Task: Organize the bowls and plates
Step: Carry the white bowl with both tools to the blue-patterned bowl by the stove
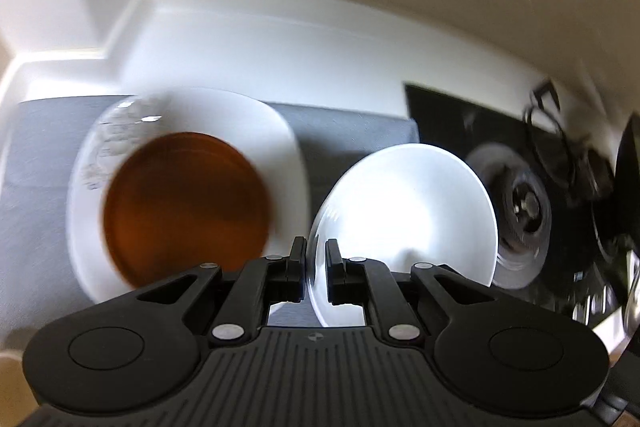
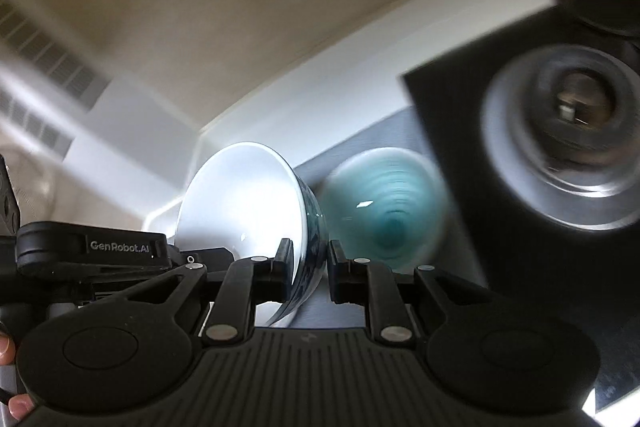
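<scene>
In the left wrist view my left gripper (image 1: 314, 247) is shut on the rim of a white bowl (image 1: 408, 223), which hangs tilted above a grey mat (image 1: 348, 131). To its left a brown plate (image 1: 184, 207) lies on a white plate (image 1: 240, 123), with a clear glass dish (image 1: 116, 131) at its far left edge. In the right wrist view my right gripper (image 2: 308, 249) is shut on the rim of a bowl (image 2: 244, 203), white inside and blue-patterned outside. A teal bowl (image 2: 384, 207) sits blurred on the grey mat (image 2: 376, 131) behind it. The left gripper's body (image 2: 96, 251) shows at the left.
A black gas hob (image 1: 448, 115) with a round burner (image 1: 520, 211) lies to the right; the same burner (image 2: 568, 139) fills the right of the right wrist view. A white counter (image 1: 248, 43) meets a cream wall behind. Fingertips (image 2: 12, 403) hold the handle at lower left.
</scene>
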The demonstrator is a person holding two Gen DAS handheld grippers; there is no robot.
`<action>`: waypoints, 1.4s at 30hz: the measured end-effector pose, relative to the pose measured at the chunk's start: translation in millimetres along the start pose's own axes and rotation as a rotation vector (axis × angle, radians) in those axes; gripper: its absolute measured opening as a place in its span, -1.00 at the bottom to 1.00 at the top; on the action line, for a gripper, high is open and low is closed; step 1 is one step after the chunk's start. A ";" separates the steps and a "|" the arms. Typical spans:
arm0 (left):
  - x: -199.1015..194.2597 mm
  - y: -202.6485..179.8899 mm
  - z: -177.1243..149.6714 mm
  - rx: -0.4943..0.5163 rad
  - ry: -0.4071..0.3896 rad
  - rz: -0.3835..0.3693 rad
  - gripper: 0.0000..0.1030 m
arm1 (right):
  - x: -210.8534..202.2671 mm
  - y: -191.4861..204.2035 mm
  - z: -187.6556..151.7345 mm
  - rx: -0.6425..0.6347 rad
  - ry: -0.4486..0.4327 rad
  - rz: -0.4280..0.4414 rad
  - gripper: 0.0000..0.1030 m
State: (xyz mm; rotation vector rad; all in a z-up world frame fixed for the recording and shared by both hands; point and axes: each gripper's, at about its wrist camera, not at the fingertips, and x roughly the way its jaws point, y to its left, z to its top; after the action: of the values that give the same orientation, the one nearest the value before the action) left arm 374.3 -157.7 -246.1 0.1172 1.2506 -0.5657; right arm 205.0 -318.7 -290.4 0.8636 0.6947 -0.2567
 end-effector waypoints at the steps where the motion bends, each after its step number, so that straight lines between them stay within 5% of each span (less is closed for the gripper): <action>1: 3.1 -2.9 1.6 0.010 0.014 -0.005 -0.81 | 0.3 -5.6 -1.6 0.023 -0.007 -0.002 -0.63; 9: 36.6 -20.8 24.9 0.130 0.088 0.059 -0.81 | 16.2 -20.5 -9.7 0.097 -0.037 -0.040 -0.62; 25: 66.9 -24.7 41.1 0.121 0.138 0.010 -0.79 | 15.4 -22.8 -5.3 0.134 -0.040 -0.102 -0.58; 42: 84.1 -16.7 39.9 0.077 0.163 -0.001 -0.77 | 30.1 -12.1 -2.0 -0.012 -0.017 -0.185 -0.60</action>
State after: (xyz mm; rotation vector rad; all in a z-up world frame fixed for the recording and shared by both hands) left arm 417.6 -216.0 -306.7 0.2306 1.3872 -0.6148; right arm 221.0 -323.0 -318.3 0.7851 0.7606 -0.4248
